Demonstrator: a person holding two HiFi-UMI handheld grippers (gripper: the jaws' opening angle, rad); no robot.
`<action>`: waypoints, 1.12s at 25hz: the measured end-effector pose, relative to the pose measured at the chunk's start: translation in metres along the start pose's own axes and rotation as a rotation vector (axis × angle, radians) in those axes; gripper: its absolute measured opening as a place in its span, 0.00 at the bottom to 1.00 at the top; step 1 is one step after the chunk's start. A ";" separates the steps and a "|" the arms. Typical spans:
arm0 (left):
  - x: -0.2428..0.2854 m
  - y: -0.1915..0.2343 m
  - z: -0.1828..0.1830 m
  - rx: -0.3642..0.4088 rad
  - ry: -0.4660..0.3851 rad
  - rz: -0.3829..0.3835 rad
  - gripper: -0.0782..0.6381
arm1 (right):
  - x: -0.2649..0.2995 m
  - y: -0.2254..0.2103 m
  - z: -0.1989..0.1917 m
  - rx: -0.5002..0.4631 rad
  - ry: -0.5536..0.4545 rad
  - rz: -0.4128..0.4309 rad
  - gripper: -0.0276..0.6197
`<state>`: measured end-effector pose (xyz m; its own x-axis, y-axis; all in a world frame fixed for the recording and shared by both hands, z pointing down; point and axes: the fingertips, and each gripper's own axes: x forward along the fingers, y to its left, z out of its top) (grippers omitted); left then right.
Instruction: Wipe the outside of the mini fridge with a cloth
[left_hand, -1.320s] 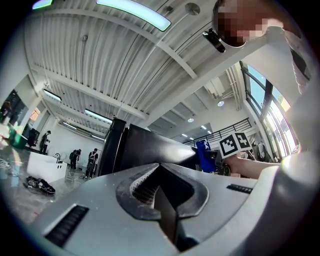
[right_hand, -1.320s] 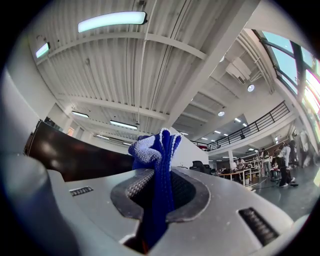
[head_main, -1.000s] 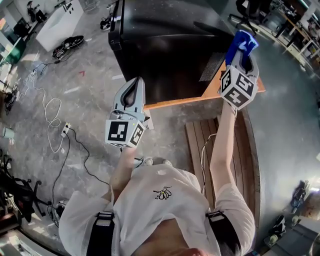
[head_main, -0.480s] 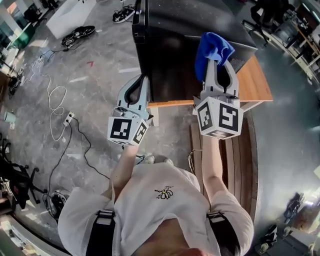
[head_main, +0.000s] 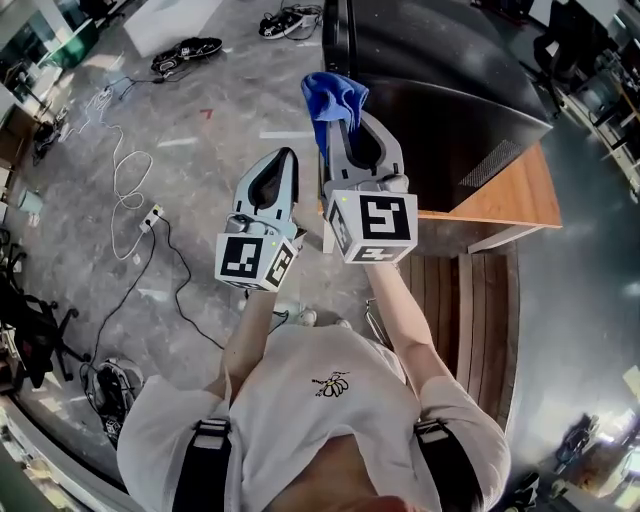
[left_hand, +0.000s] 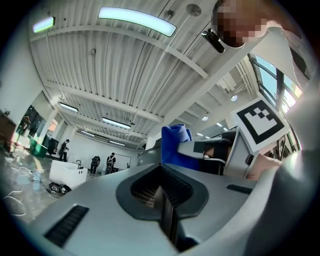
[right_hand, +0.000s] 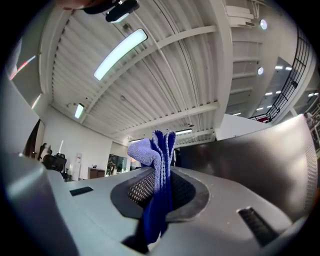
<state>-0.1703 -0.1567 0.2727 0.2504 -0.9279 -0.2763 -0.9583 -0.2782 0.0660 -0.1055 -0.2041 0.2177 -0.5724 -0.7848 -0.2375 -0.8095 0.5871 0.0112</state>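
A large open lab or workshop hall: grey concrete floor (head_main: 200, 170) strewn with loose white cables (head_main: 122, 185) and a power strip (head_main: 153, 215), black office chairs (head_main: 25, 335) at the edge, ribbed white ceiling (left_hand: 100, 65) with long strip lights (left_hand: 136, 20), people (left_hand: 95, 164) standing far off.

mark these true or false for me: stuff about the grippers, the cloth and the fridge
1. The right gripper is shut on the blue cloth. True.
2. The left gripper holds a second cloth. False: its jaws are together with nothing between them.
3. The mini fridge is white. False: it is black.
4. The mini fridge stands on a wooden surface. True.
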 end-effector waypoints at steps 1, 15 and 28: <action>-0.003 0.006 0.001 0.001 -0.001 0.010 0.12 | 0.007 0.003 -0.007 -0.008 0.014 -0.002 0.14; -0.009 0.012 0.000 -0.015 0.003 0.000 0.12 | 0.017 -0.006 -0.022 -0.063 0.052 -0.065 0.14; 0.009 -0.032 -0.011 -0.043 0.012 -0.098 0.12 | -0.020 -0.076 -0.015 -0.104 0.044 -0.210 0.14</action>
<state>-0.1359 -0.1594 0.2789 0.3441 -0.8986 -0.2723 -0.9224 -0.3777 0.0809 -0.0343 -0.2354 0.2360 -0.3934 -0.8968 -0.2026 -0.9192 0.3882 0.0664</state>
